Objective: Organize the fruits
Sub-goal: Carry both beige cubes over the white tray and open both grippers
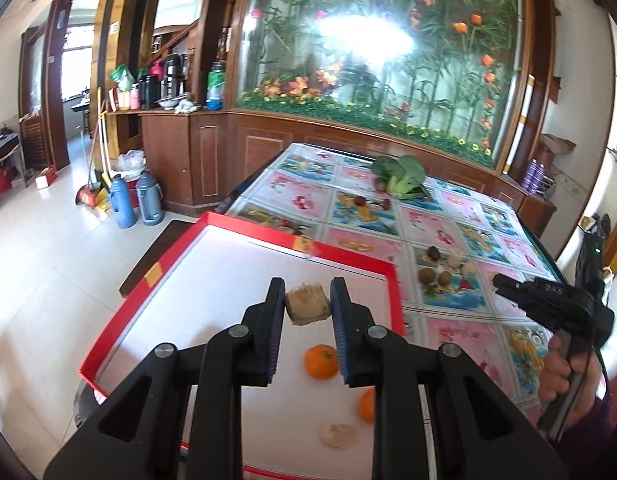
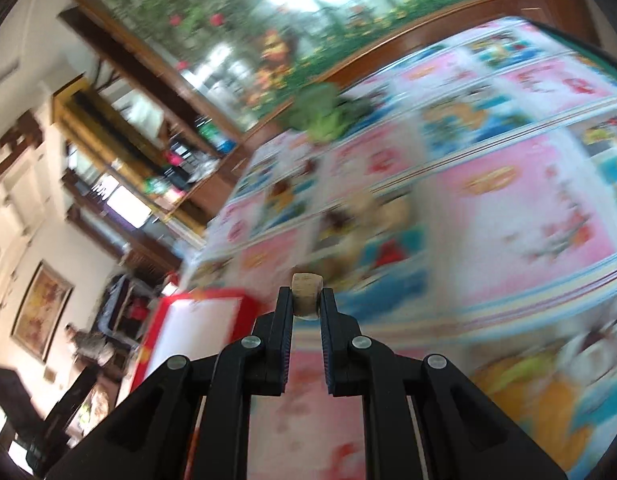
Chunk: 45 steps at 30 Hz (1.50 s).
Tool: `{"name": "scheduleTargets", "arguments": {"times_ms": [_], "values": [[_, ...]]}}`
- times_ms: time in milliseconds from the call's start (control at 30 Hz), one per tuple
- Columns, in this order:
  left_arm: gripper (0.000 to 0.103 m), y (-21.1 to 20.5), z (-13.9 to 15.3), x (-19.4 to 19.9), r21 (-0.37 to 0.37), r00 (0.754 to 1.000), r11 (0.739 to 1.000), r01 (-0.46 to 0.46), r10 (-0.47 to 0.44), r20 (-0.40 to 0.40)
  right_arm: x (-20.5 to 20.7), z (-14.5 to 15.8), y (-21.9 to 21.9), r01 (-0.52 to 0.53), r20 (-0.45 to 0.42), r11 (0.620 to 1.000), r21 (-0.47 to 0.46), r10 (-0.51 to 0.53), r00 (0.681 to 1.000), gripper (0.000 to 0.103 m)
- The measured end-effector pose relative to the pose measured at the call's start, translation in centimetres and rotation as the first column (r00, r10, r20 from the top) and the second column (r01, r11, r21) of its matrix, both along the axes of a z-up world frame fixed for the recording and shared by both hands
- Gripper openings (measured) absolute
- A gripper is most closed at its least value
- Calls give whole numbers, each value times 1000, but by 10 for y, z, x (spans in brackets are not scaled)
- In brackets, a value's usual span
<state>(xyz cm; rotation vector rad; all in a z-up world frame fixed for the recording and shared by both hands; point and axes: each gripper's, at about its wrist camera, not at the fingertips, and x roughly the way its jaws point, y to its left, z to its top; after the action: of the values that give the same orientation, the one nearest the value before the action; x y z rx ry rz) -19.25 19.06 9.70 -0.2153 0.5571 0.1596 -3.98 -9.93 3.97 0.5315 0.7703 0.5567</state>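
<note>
My left gripper is shut on a beige, rough-skinned fruit and holds it above the red-rimmed white tray. In the tray lie two oranges and a pale lumpy fruit. My right gripper is shut on a small tan fruit over the patterned table; it also shows at the right of the left wrist view. A cluster of small brown and pale fruits lies on the table beyond the tray. The right wrist view is blurred by motion.
A broccoli head and small dark fruits lie at the far end of the table. The tray overhangs the table's left edge above the tiled floor. Two blue flasks stand on the floor by a wooden cabinet.
</note>
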Motion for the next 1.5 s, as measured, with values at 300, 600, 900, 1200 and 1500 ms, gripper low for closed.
{"name": "scheduleTargets", "arguments": {"times_ms": [300, 600, 900, 1200, 1500], "values": [[25, 32, -12, -1, 6, 996, 997, -78, 79, -34, -32, 9, 117, -308, -15, 951, 18, 308, 951, 11], [25, 58, -38, 0, 33, 986, 990, -134, 137, -97, -41, 1, 171, -403, -33, 914, -54, 401, 915, 11], [25, 65, -54, 2, 56, 979, 988, -145, 152, -138, -48, -13, 187, -404, -52, 905, -134, 401, 915, 11], [25, 73, -66, 5, 73, 972, 986, -152, 163, -169, -41, -19, 184, -394, -63, 911, -118, 389, 919, 11], [31, 69, -71, 11, 99, 966, 983, -153, 170, -195, -48, -18, 196, -430, -51, 886, -173, 428, 902, 14]]}}
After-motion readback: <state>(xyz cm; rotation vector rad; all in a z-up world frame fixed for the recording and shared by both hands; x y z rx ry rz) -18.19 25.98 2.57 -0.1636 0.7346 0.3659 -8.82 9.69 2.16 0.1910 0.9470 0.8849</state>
